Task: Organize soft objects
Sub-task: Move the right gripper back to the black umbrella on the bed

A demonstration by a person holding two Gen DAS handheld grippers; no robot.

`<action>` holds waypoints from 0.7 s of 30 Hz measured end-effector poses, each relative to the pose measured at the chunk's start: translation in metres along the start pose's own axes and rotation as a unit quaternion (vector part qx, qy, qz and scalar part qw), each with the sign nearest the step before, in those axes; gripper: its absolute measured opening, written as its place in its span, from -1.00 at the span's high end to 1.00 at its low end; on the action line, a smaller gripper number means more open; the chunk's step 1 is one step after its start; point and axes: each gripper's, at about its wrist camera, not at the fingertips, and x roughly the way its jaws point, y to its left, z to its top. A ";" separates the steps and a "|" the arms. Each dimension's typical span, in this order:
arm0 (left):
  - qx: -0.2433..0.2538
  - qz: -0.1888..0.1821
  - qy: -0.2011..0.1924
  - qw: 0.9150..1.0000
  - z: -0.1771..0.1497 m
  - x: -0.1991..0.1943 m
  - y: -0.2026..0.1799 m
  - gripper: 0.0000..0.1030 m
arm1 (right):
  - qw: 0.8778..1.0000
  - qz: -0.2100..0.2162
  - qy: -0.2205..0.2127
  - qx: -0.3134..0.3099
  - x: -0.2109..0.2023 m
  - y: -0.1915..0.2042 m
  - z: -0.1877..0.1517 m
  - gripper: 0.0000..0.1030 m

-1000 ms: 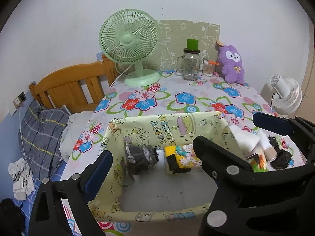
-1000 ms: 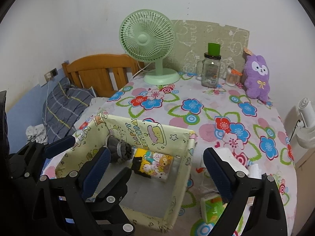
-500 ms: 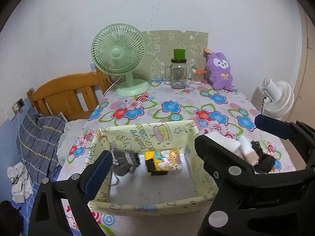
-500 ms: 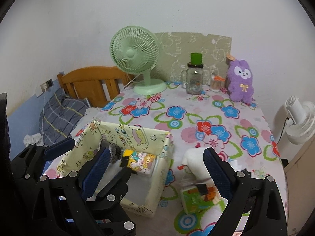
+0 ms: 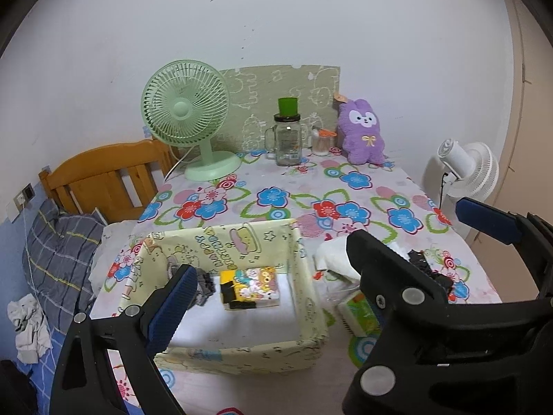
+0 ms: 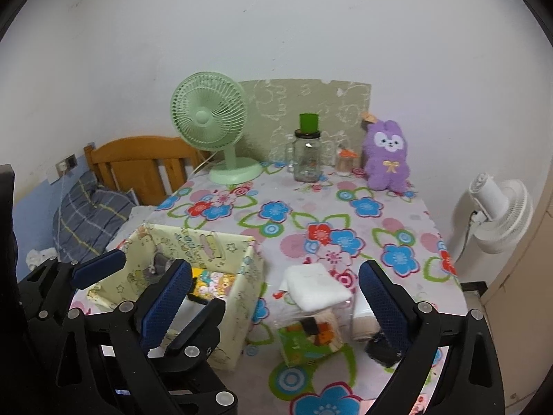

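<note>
Socks [image 5: 202, 285] now sit in the fabric bin [image 5: 304, 344]; I've pulled back, both hand-held grippers empty and open, white towel [image 6: 316, 288] at two o'clock next.

Pale yellow cartoon-print box [image 5: 242, 242], floral tablecloth [image 5: 276, 186], mint fan [image 5: 186, 114], purple plush [image 5: 361, 135].

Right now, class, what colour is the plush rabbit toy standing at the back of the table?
Purple, with a white face; the plush rabbit toy shows best in the right wrist view.
</note>
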 end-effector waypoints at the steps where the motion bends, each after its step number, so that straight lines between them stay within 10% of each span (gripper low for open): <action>1: 0.002 -0.002 -0.003 1.000 0.000 -0.001 -0.003 -0.90 | 1.000 -0.004 -0.004 0.002 -0.003 -0.003 -0.001 -0.98; 21: 0.020 -0.045 -0.006 0.999 -0.015 0.002 -0.054 -0.90 | 0.999 -0.024 -0.003 0.026 -0.019 -0.049 -0.030 -1.00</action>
